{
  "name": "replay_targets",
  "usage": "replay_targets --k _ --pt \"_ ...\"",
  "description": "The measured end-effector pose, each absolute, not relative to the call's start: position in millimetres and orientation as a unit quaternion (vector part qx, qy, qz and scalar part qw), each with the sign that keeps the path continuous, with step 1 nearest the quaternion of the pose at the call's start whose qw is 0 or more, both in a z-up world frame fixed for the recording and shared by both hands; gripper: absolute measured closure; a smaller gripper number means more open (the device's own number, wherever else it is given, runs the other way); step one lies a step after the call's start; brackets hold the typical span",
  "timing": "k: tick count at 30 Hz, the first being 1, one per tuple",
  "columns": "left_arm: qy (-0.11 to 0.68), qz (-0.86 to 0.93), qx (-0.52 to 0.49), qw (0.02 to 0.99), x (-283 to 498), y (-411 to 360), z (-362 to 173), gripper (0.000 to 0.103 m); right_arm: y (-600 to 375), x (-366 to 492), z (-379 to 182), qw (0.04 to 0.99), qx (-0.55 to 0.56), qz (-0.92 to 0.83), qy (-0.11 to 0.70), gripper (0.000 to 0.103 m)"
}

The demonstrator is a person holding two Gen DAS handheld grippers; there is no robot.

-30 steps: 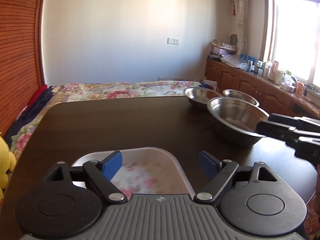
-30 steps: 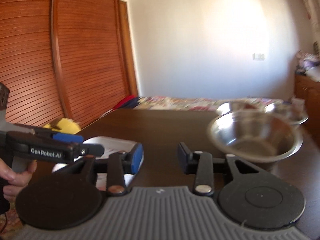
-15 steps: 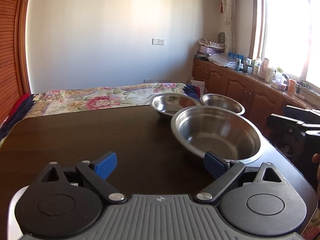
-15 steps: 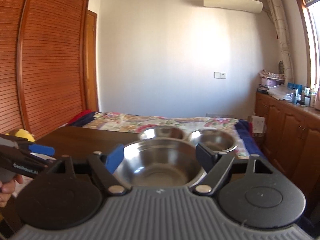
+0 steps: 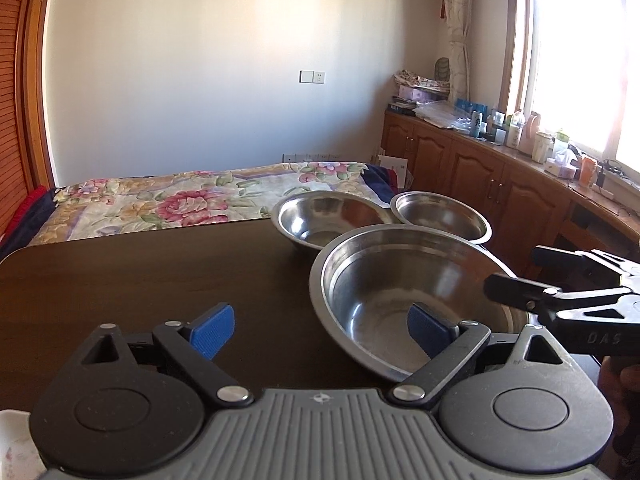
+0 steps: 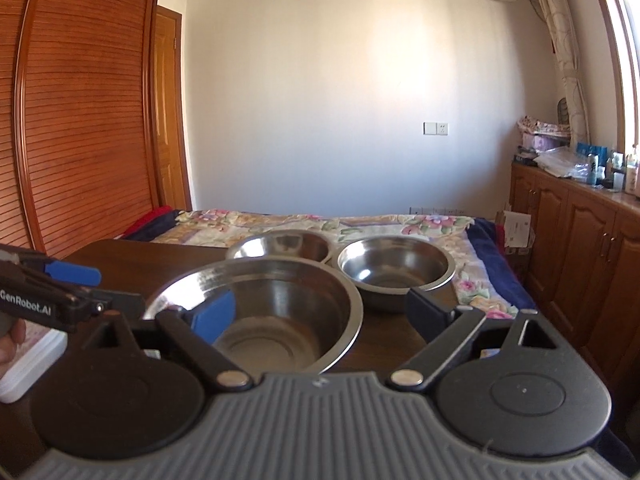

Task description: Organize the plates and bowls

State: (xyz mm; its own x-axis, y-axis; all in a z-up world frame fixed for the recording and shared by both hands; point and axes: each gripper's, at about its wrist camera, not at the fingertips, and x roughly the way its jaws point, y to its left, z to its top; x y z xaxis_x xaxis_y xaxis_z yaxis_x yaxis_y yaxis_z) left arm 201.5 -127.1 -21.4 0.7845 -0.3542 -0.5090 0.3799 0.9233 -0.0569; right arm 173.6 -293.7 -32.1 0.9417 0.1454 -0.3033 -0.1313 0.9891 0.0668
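Observation:
Three steel bowls stand on the dark table [image 5: 140, 280]: a big bowl [image 5: 400, 280] [image 6: 280, 292] nearest, two smaller bowls [image 5: 324, 220] [image 5: 440, 216] behind it. My left gripper [image 5: 320, 330] is wide and closing a little. Its right fingertip is over the big bowl's near rim and its pads touch nothing. My right gripper [image 6: 320, 316] is opening; the big bowl's right rim lies between its fingers, unpressed. Each gripper shows in the other's view: the right gripper [image 5: 520, 292] and the left gripper [image 6: 72, 280]. A white flowered dish [image 5: 12, 448] [image 6: 32, 360] lies at the near left.
Past the table's far edge is a bed [image 5: 180, 204] with a flowered cover. Wooden cabinets [image 5: 480, 184] with bottles on top run along the right under the window. Slatted wooden doors [image 6: 80, 120] stand on the left. A hand [image 6: 8, 340] holds the left gripper.
Both views have swung right onto the steel bowls, and the white dish has slid to the lower left. The right gripper's jaws have spread wide.

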Motion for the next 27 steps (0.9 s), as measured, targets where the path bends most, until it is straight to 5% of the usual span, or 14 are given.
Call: replay_targets --k 9,14,27 --pt "0.281 -0.206 0.029 0.937 214 -140 -29 0.040 -302 187 -40 0.980 0.039 0.084 0.177 0.017" --pt "0.287 -0.209 0.026 0.934 218 -142 -32 0.047 -303 192 -44 0.977 0.042 0.090 0.190 0.031" --pt "0.294 -0.217 0.028 0.930 222 -147 -37 0.063 -304 197 -50 0.972 0.046 0.095 0.208 0.045"
